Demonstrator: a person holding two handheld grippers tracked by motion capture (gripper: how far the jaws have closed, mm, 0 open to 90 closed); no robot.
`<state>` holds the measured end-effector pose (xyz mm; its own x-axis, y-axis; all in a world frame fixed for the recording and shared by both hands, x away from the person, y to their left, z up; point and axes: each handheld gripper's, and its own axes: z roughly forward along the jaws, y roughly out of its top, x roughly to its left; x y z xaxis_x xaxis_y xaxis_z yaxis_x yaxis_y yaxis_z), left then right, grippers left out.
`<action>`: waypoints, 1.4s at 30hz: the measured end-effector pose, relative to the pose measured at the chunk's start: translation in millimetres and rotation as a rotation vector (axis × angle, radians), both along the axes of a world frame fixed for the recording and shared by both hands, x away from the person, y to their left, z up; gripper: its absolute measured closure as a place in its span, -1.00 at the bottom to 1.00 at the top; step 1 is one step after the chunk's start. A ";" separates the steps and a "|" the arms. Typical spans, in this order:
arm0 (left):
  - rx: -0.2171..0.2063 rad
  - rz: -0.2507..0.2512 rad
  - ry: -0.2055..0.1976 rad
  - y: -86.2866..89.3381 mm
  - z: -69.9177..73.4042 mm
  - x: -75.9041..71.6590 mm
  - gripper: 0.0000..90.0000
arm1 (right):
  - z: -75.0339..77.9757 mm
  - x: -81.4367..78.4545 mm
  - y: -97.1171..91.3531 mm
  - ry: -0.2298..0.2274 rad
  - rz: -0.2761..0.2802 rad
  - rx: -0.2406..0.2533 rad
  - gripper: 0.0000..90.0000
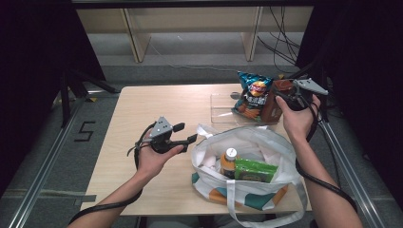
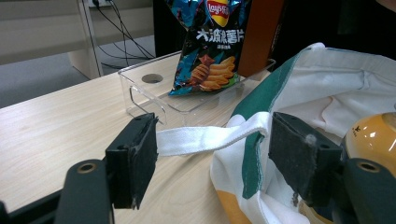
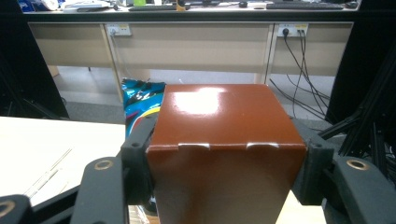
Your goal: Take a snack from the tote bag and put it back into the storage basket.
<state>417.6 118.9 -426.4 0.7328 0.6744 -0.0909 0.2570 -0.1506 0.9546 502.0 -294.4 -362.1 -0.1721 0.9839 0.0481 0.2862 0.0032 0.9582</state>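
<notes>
The high view is evenly lit from overhead on the pale wooden table (image 1: pixel 142 102), while its left and right margins fall into near-black; the picture is soft and slightly grainy, with weak shadows under the white fabric tote bag (image 1: pixel 247 164). In the left gripper view, the black padded jaws at the bottom are blurred, the glossy blue crisp packet (image 2: pixel 210 44) is sharper, and the clear plastic tray (image 2: pixel 154 95) catches faint reflections. In the right gripper view, a white glare patch sits on the top of the shiny brown cardboard box (image 3: pixel 224 135); the background is mildly soft.
</notes>
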 end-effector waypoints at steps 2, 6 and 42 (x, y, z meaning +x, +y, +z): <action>0.001 -0.001 -0.001 0.1 0.2 0.0 -0.29 | -0.4 0.5 -0.7 -0.004 -0.001 -0.007 -0.13; 0.001 0.000 -0.001 0.1 0.2 0.1 -0.29 | -1.4 1.4 -0.6 -0.006 -0.004 0.000 -0.14; 0.002 0.001 -0.001 0.6 0.4 -0.5 -0.29 | -31.1 5.9 1.2 0.093 0.010 -0.009 -0.16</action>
